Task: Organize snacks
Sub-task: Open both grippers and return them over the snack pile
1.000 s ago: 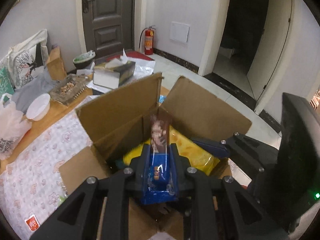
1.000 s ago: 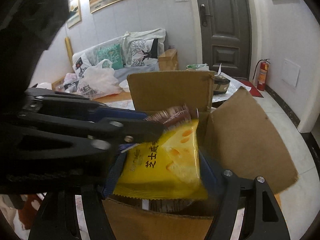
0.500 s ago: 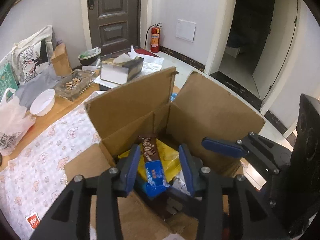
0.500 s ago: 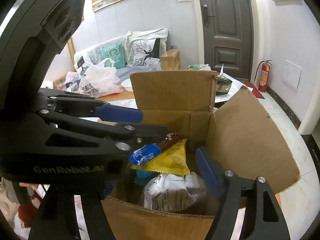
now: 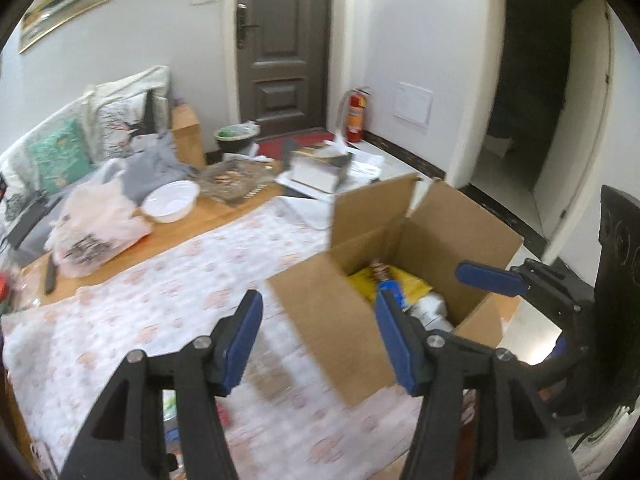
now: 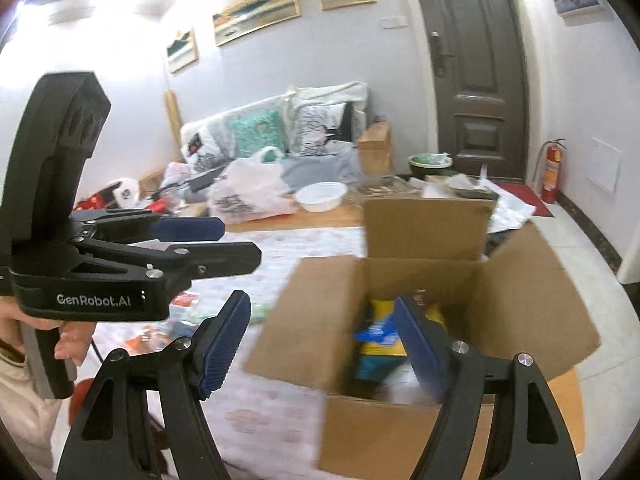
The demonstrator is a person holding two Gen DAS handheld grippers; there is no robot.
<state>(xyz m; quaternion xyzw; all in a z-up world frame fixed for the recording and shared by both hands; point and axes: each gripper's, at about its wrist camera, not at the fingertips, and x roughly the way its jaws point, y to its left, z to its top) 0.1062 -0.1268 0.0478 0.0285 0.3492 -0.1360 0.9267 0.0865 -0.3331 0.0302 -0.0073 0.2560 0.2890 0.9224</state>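
Note:
An open cardboard box (image 5: pixel 352 320) stands on the patterned tablecloth; it also shows in the right wrist view (image 6: pixel 520 292). Inside lie a yellow snack bag (image 5: pixel 412 284), a blue and brown bar (image 5: pixel 390 280) and a white packet (image 5: pixel 434 312). The same yellow bag (image 6: pixel 380 350) and blue bar (image 6: pixel 374 334) show in the right wrist view. My left gripper (image 5: pixel 318 332) is open and empty, above the box's left flap. My right gripper (image 6: pixel 324 336) is open and empty, just in front of the box. Loose snack packets (image 6: pixel 184 300) lie on the cloth to the left.
A white bowl (image 5: pixel 170 201), a plastic bag (image 5: pixel 96 224), a glass tray (image 5: pixel 232 180) and a tissue box (image 5: pixel 320 164) sit at the table's far side. A sofa with cushions (image 6: pixel 280 128) stands behind. A door and a fire extinguisher (image 5: pixel 355 114) are beyond.
My left gripper opened and dropped the blue and brown bar into the box, then pulled back and left. My right gripper let go of the yellow bag and drew back from the box.

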